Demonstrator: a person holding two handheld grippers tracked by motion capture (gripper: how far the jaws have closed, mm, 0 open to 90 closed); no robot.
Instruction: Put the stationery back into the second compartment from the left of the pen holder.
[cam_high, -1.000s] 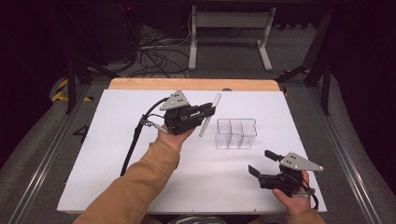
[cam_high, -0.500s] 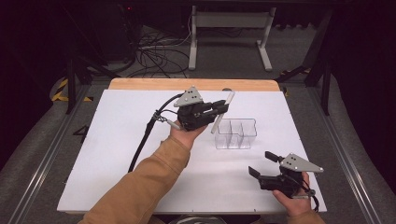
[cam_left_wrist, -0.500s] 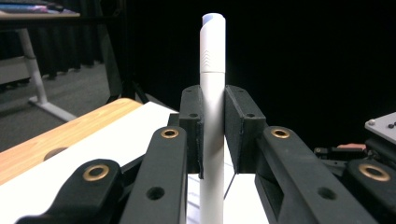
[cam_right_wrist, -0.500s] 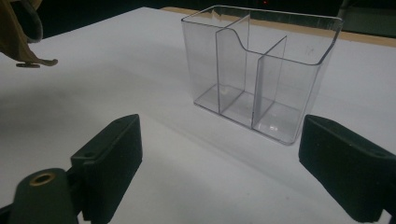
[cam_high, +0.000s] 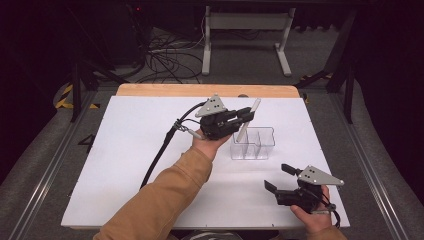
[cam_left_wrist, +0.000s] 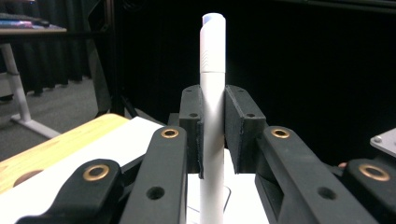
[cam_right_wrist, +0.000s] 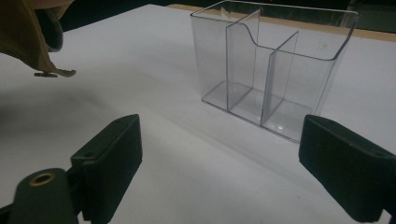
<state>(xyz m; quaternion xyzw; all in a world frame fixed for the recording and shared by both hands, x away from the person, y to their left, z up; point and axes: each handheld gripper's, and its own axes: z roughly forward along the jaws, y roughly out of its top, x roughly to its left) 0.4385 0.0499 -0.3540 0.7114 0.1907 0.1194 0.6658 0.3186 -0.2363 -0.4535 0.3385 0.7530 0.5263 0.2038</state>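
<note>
Item: left gripper (cam_high: 246, 115). I held it above the table (cam_high: 125, 150), clamped on a white pen (cam_high: 248, 120), just over the left end of the organiser (cam_high: 252, 143). In the left gripper view the pen (cam_left_wrist: 211, 116) stood upright between the jaws, gripped about mid-barrel, cap end up.

Item: right gripper (cam_high: 280, 177). It rested low near the table's front right corner, jaws spread wide and holding nothing. In the right gripper view the organiser (cam_right_wrist: 275, 70) lay ahead of it.

Item: organiser. Clear plastic, three compartments, all empty so far as I could tell, standing on the table right of centre.

Step, as I judged it: drop the pen into a compartment. To do it well I needed the lower tip centred over one cell, clear of the dividers, the barrel close to vertical, and the release made only once the tip was well inside; the light box could slide or tip if nudged, and the right gripper was free to steady it.

Item: table. White top, wooden strip along the far edge.

Item: room. Dark, grey carpet, loose cables (cam_high: 165, 60) and a white frame (cam_high: 245, 30) on the floor behind.
</note>
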